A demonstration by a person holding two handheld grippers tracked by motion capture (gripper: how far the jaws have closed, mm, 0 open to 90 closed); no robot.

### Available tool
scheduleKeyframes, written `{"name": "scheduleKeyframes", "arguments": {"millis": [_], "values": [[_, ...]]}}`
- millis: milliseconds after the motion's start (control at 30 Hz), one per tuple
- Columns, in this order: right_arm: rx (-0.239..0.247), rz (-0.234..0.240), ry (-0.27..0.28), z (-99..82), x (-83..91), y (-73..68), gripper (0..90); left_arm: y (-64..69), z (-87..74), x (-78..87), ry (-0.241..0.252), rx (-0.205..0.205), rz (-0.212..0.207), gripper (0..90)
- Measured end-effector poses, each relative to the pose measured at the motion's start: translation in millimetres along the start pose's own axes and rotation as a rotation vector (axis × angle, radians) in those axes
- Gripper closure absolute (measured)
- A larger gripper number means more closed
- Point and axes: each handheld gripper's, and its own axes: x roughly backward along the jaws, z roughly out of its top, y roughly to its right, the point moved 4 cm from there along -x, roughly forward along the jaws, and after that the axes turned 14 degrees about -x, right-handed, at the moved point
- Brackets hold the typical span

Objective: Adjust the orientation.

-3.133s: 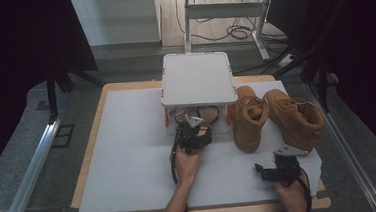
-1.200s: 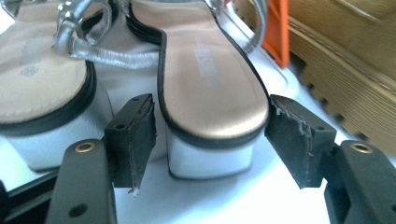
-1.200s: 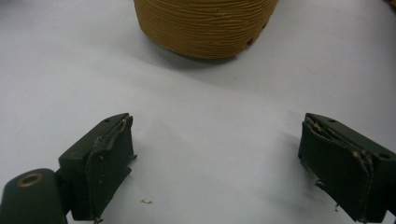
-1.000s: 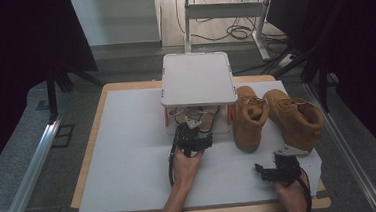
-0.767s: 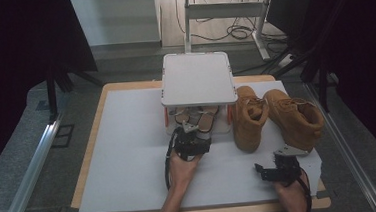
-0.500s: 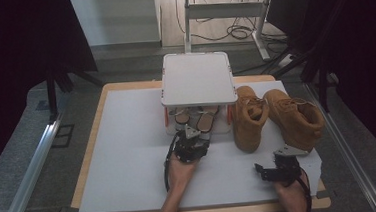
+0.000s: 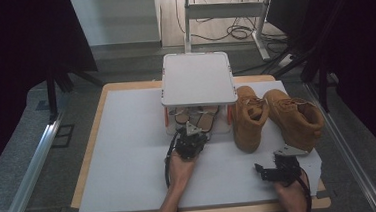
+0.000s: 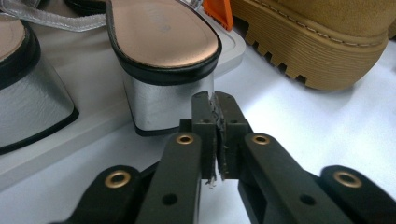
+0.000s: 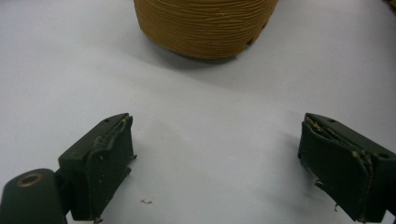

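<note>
White board covers the table [image 7: 128, 140], and the small shelf [image 7: 197, 78] stands at centre frame with sandals beneath it. Left gripper [image 8: 215, 105] has just been closing and sits shut on nothing, tips right beside the silver heel [image 8: 163, 100] of the near sandal [image 8: 161, 32], which runs away toward the upper left of its view. It looks just clear of the heel, hard to say. Right gripper [image 9: 215, 161] waits wide open, low right, before the tan boot [image 9: 205, 25].
</note>
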Motion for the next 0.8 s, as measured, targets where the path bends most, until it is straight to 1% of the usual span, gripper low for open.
{"name": "scheduleKeyframes", "arguments": {"millis": [33,67,133,167,367,467,533,700,800], "values": [[0.000,0.000,0.000,0.0,0.0,0.0,10.3,-0.7,-0.1,-0.6,-0.001,-0.001,0.001,88.8],[0.000,0.000,0.000,0.0,0.0,0.0,10.3,-1.6,0.0,-1.6,0.002,-0.016,-0.002,89.5],[0.000,0.000,0.000,0.0,0.0,0.0,10.3,-1.6,0.0,-1.8,0.003,-0.021,-0.003,89.6],[0.000,0.000,0.000,0.0,0.0,0.0,10.4,-1.1,0.1,-1.9,-0.001,-0.034,0.003,89.6],[0.000,0.000,0.000,0.0,0.0,0.0,10.3,-1.0,3.1,-5.3,-0.006,-0.048,0.010,89.8],[0.000,0.001,0.000,0.0,0.0,0.0,10.3,0.5,6.4,-10.2,-0.007,-0.074,0.029,89.8],[0.000,0.001,0.000,0.0,0.0,0.0,10.3,0.0,6.9,-11.2,-0.006,-0.074,0.029,89.8],[0.000,0.001,0.000,0.1,0.0,0.1,10.3,-3.6,8.5,-16.0,0.010,-0.056,0.026,89.8],[0.000,0.000,0.000,0.1,0.0,0.0,10.4,-5.0,10.6,-18.8,0.004,-0.070,0.035,89.8]]}}
